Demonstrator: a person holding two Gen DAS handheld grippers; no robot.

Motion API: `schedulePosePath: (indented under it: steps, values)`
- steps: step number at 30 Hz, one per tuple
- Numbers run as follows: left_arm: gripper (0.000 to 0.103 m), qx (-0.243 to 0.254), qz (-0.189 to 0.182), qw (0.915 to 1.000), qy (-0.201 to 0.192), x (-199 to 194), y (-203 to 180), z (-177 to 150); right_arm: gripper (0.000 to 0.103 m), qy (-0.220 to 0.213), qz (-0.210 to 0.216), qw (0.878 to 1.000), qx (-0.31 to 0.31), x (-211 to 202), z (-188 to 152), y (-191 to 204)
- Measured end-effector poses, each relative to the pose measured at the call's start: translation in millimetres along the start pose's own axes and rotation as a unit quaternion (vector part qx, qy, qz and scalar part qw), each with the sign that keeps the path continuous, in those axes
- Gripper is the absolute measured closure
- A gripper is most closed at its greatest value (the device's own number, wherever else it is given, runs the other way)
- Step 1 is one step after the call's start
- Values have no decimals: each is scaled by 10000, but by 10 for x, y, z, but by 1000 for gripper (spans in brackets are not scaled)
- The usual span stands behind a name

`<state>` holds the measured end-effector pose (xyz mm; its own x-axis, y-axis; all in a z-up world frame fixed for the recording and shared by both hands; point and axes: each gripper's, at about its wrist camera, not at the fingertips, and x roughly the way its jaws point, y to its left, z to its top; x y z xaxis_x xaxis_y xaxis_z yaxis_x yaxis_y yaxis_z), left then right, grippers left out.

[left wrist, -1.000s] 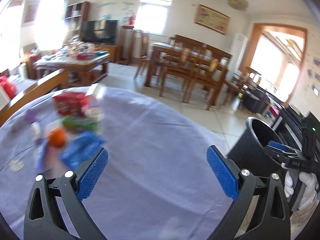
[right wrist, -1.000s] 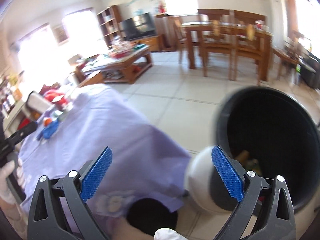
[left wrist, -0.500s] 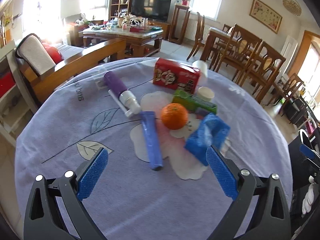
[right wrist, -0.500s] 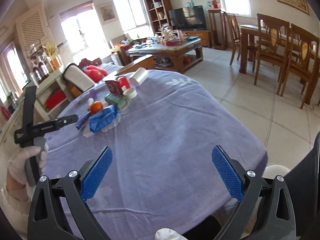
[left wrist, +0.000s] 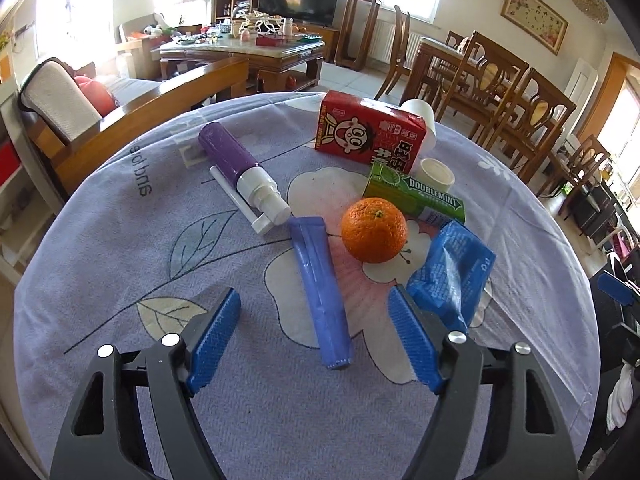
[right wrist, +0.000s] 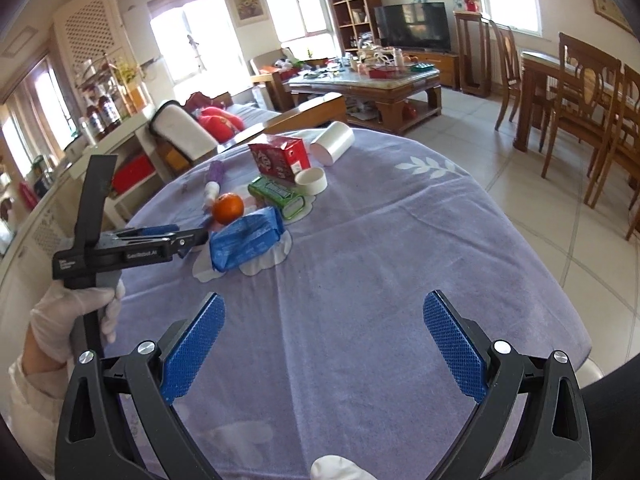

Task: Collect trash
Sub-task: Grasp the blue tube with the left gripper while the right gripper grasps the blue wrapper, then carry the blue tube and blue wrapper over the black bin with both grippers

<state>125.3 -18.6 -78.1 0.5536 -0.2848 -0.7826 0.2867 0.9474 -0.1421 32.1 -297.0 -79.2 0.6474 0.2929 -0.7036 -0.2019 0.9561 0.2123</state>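
Nearer litter, lilac tablecloth (left wrist: 120, 240), living room.

We see bare tablecloth (right wrist: 360, 264) across the lower and right frame, open for passage. Upper left, the blue wrapper (right wrist: 246, 238), orange (right wrist: 228, 208) and red carton (right wrist: 280, 158) crowd together, blocking the way.

A wooden coffee table (left wrist: 240, 50) crowded with small things stands behind the surface, with a dark television (left wrist: 298, 0) beyond it. Wooden dining chairs (left wrist: 520, 100) ring a dining table (right wrist: 560, 76) on the tiled floor (right wrist: 460, 120).
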Motion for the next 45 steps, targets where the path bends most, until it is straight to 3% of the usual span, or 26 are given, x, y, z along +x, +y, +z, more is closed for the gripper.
schedulePosePath:
  steps: [4,8,11,12,17,25,27,30,38,45]
  values:
    - [48,146,17,9999,-80,12,-10,29,5,186,43,9992,-359,219,143,171]
    - [58,256,133,9995,-127,24,0,45,5,428,-6,9959,-797,470,274,375]
    - [77,236,65,9996,-152,7,71,48,5,608,-40,9918,-1124,656,344,524]
    - [89,220,-11,9997,-142,1,110,47,5,671,-33,9902,-1226,724,359,575]
    - [91,169,-93,9997,-176,-13,164,67,5,1005,-66,9832,-1525,1048,407,707]
    - [91,-99,-184,9985,-507,-123,270,86,6,1118,72,9829,-1460,1286,490,700]
    - [91,-111,-207,9983,-526,-130,273,91,17,1174,183,9826,-1427,1326,494,689]
    - [91,-144,-239,9982,-539,-128,292,99,28,1084,101,9823,-1522,1317,504,702]
    - [90,-138,-253,9979,-579,-119,305,106,30,1070,236,9845,-1370,1243,471,700]
    - [90,-53,-218,9973,-703,-139,276,127,30,700,499,9918,-942,703,412,520]
